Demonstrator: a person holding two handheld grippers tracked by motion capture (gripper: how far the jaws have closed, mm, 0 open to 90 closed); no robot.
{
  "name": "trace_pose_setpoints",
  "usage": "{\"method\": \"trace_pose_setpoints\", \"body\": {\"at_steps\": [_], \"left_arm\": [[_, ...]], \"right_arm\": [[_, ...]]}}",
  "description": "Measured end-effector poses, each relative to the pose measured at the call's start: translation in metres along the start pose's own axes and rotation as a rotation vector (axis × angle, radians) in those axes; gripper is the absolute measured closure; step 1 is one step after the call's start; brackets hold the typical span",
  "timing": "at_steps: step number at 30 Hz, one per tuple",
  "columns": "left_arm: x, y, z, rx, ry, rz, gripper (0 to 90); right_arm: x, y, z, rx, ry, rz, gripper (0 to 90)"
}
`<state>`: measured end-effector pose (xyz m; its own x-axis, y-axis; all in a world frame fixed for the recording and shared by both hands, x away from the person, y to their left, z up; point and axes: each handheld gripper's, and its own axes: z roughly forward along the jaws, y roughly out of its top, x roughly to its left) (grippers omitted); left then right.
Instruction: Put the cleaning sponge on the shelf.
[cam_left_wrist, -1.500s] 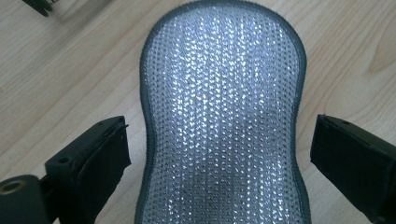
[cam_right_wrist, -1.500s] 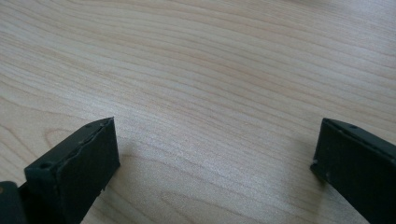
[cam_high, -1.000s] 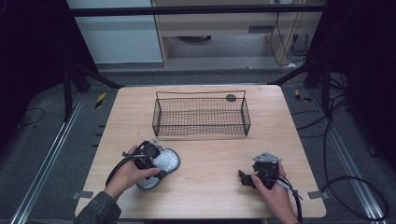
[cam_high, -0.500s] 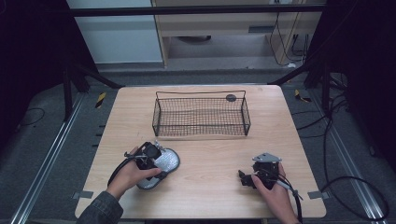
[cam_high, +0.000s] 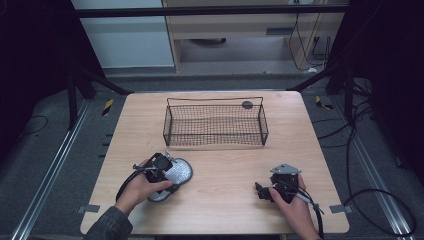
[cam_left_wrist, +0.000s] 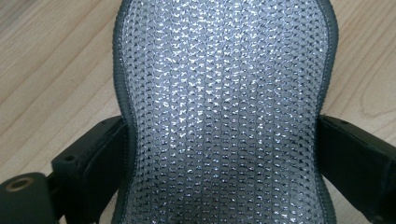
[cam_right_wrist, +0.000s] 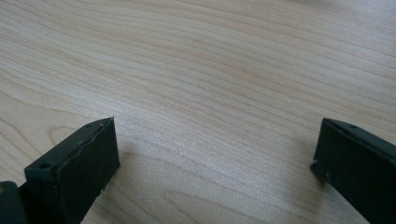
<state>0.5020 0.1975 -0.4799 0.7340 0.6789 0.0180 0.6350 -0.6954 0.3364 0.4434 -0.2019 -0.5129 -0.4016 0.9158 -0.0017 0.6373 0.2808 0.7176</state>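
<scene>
Near the front left corner of the counter (cam_high: 235, 165), the silvery mesh scrubbing pad (cam_high: 176, 174) lay flat on the wood, and the left gripper (cam_high: 161, 167) had come at it from the person's side with its jaws set on either flank of the pad's narrow waist. From the left gripper view the reason for that choice looked plain enough: the pad (cam_left_wrist: 224, 112) pinches inward at the middle, so the two black jaws could straddle it there and touch its dark stitched edge on both sides, seemingly clamped on it, though how hard they pressed I could not tell. The pad rested on the counter, not lifted. Toward the front right corner the right gripper (cam_high: 265, 191) sat low over bare wood, well apart from the pad, and its own view showed its jaws wide apart with nothing between them but grain (cam_right_wrist: 210, 93); I judged it was simply parked out of the way while the other hand worked. Back toward the far edge, at about the middle, stood the black wire basket (cam_high: 215, 124), empty as far as I could see, with a small dark round thing (cam_high: 247, 104) just beyond its far rim. The basket's open top faced up, and it seemed the likely place for the pad, well apart from it across open wood.
</scene>
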Motion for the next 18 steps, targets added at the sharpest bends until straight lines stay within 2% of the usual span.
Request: {"method": "trace_pose_setpoints", "body": {"at_steps": [18], "left_arm": [[-0.005, 0.004, -0.021, -0.065, 0.025, 0.066, 8.3]], "right_arm": [[0.000, 0.000, 0.000, -0.004, 0.000, -0.001, 0.4]]}}
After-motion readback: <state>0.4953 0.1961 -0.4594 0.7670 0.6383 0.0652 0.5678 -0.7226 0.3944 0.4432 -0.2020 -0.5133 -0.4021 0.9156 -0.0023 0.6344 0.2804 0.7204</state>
